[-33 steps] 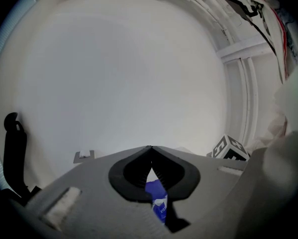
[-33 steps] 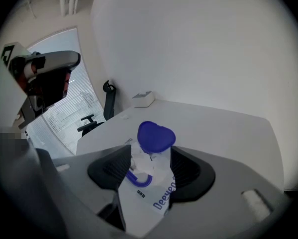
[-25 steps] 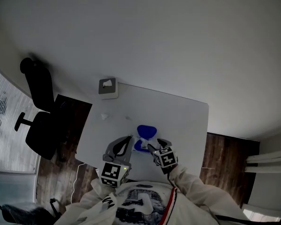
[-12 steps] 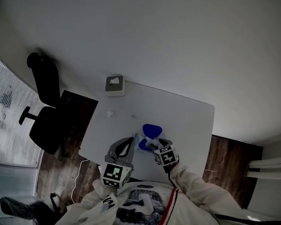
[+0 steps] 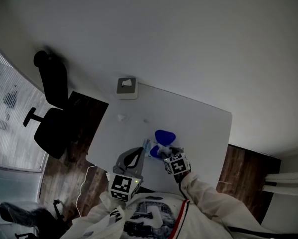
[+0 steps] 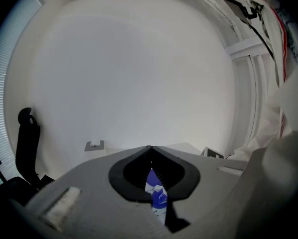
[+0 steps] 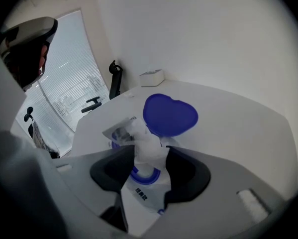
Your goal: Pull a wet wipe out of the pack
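Observation:
The wet wipe pack (image 5: pixel 155 147) lies on the white table (image 5: pixel 203 128) with its blue heart-shaped lid (image 5: pixel 164 136) flipped open. My left gripper (image 5: pixel 142 149) is shut on the pack's near end (image 6: pixel 156 195). My right gripper (image 5: pixel 165 155) points steeply down over the opening. In the right gripper view a white wipe tuft (image 7: pixel 148 139) stands up out of the round blue opening, below the lid (image 7: pixel 169 114). The right gripper (image 7: pixel 151 149) has just been closing, and the tuft stands between its fingers, which are still apart.
A small grey-and-white box (image 5: pixel 127 87) sits on the table's far left corner, with a tiny white scrap (image 5: pixel 121 117) nearer. A black office chair (image 5: pixel 51 116) stands on the wood floor to the left. The table's near edge runs just under both grippers.
The right gripper has sunk a little toward the pack's opening and its jaws have narrowed around the wipe tuft. The left gripper holds the pack as before. The head view has shifted slightly.

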### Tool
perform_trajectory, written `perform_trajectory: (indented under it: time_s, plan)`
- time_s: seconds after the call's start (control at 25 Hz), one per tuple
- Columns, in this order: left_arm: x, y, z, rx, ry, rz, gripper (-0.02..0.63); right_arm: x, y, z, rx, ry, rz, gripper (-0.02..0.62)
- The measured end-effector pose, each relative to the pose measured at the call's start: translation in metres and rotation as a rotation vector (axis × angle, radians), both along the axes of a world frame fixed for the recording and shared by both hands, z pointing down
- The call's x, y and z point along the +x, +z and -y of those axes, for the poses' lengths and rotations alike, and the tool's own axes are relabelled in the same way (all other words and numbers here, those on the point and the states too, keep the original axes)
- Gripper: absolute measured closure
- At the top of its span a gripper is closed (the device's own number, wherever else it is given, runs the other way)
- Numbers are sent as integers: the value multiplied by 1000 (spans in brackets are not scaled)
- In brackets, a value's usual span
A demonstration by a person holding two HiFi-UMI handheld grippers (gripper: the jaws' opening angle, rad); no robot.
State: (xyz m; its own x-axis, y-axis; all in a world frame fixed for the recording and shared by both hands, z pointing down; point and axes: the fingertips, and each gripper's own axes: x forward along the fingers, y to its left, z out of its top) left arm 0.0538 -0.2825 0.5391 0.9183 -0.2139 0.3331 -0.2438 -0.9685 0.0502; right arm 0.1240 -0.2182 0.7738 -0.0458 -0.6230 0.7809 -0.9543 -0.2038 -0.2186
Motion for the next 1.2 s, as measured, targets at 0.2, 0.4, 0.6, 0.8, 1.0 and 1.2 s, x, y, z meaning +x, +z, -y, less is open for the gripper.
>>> perform_trajectory:
  time_s: [0.2,0.4,0.6,0.8,1.0,1.2]
  plan:
    - [-8,6,0,-19,-20,16,601,2,0,0,-3,0,-14,423]
    - [-9,4,2,-9,-33,6,601,3,2,-1,-17,-2,-24,450]
    - [-12,5,-2,-37,-26,11,601,4,1,-3,-17,2,-27,467]
    - [-14,5,-4,-48,-30,8,601,6,0,-4,-12,10,-40,476]
    - [-17,8,-6,-55,-30,10,601,8,-2,-6,-7,20,-61,492]
    - [-17,7,-7,-65,-29,8,601,3,-8,-6,-9,25,-47,506]
